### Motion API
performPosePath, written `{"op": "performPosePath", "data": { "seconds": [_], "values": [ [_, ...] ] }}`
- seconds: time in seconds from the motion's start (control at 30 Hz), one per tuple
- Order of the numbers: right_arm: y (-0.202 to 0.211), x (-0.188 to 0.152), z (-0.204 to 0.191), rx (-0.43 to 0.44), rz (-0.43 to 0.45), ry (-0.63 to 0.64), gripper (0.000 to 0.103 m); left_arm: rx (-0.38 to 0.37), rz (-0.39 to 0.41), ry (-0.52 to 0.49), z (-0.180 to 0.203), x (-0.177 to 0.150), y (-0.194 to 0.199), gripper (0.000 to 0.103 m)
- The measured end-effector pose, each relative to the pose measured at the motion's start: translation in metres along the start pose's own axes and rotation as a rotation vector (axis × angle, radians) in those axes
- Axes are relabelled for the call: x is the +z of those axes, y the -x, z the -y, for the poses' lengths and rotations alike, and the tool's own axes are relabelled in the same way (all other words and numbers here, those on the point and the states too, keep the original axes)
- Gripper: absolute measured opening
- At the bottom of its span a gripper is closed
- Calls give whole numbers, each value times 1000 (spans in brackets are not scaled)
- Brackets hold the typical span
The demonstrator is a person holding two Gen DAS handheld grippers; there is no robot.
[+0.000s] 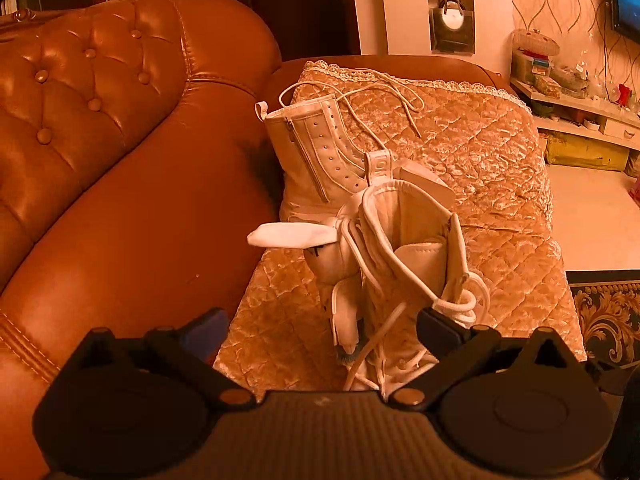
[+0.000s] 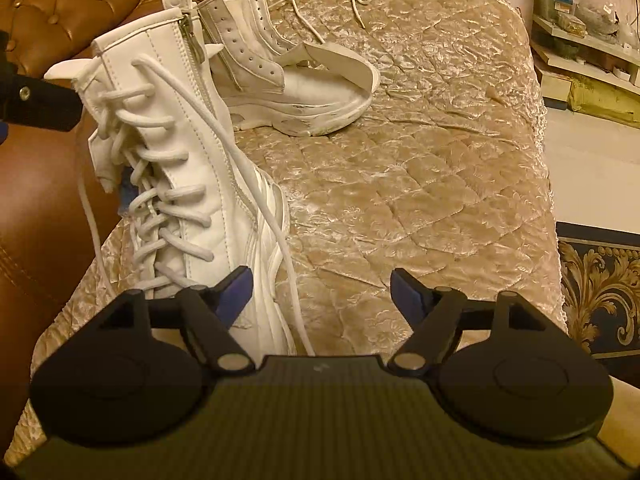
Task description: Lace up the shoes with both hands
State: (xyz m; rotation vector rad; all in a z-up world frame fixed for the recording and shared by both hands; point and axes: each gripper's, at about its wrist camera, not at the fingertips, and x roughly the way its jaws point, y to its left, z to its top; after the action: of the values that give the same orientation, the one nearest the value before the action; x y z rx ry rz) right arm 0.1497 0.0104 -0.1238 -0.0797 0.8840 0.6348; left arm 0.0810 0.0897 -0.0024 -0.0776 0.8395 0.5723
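Observation:
Two white lace-up boots stand on a quilted beige cover. The near boot [image 2: 192, 168] is upright and laced up its shaft; it also shows in the left wrist view [image 1: 404, 240] from above, its top open. Its loose lace [image 2: 256, 184] hangs down the side. The far boot [image 2: 288, 80] is unlaced, its lace [image 1: 384, 96] spread behind it. My left gripper [image 1: 324, 328] is open right by the near boot's top, its right finger touching lace loops [image 1: 460, 304]. My right gripper [image 2: 320, 288] is open and empty, just right of the near boot's foot.
A brown tufted leather sofa back [image 1: 100, 100] rises at the left. The quilted cover [image 2: 420, 180] spreads right of the boots. A patterned rug [image 2: 600, 288] and a pale floor lie past the seat's right edge. A shelf with clutter [image 1: 568, 92] stands far right.

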Motion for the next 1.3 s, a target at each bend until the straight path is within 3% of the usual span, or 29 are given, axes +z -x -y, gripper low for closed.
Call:
{"op": "performPosePath", "data": {
  "seconds": [0.5,0.73,1.13,1.23,1.3],
  "values": [
    [1,-1,-1,-1,1,5,84,4,-5,32,-13,-14,-1,103],
    [1,-1,1,3,0,-10,84,-57,61,93,-29,-6,10,103],
    [0,-5,1,3,-6,-22,84,-130,34,81,-13,16,-7,103],
    [-1,-5,1,-2,-9,-23,84,-141,45,125,-18,11,-3,103],
    [-1,-5,1,-4,-11,-23,84,-179,69,215,-29,1,3,103]
  ]
}}
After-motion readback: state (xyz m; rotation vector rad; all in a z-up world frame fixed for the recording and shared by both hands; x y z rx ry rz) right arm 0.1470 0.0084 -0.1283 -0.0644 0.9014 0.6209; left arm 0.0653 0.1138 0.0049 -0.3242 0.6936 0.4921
